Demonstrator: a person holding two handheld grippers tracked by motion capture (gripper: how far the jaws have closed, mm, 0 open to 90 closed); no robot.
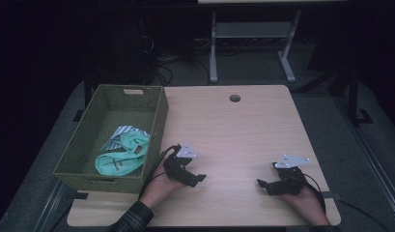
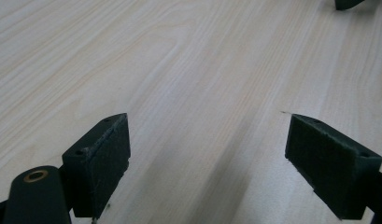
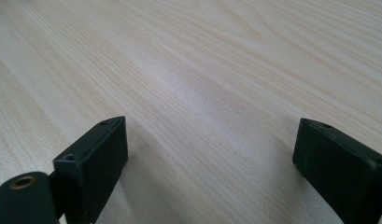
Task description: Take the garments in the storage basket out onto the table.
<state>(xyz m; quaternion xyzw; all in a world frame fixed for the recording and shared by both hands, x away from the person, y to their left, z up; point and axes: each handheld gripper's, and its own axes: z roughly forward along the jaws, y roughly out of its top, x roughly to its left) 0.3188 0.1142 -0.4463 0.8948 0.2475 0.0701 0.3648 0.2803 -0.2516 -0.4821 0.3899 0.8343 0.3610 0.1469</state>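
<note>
Fingers (image 2: 102, 161) of both the left gripper (image 1: 197, 180) and the right gripper (image 1: 260, 184) are spread open over bare tabletop (image 1: 233, 130), holding nothing, while the cloths (image 1: 123, 155) lie in the basket (image 1: 159, 121) beyond the left fingers, so the tidying seems finished.

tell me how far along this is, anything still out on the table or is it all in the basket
Looks close to finished. Done: the teal cloth and a striped cloth lie inside the basket. In hand: nothing; the left claw and right claw sit low over the table, both open with bare wood between their jaws. Left: no loose item lies on the table, so little seems to remain.
</note>
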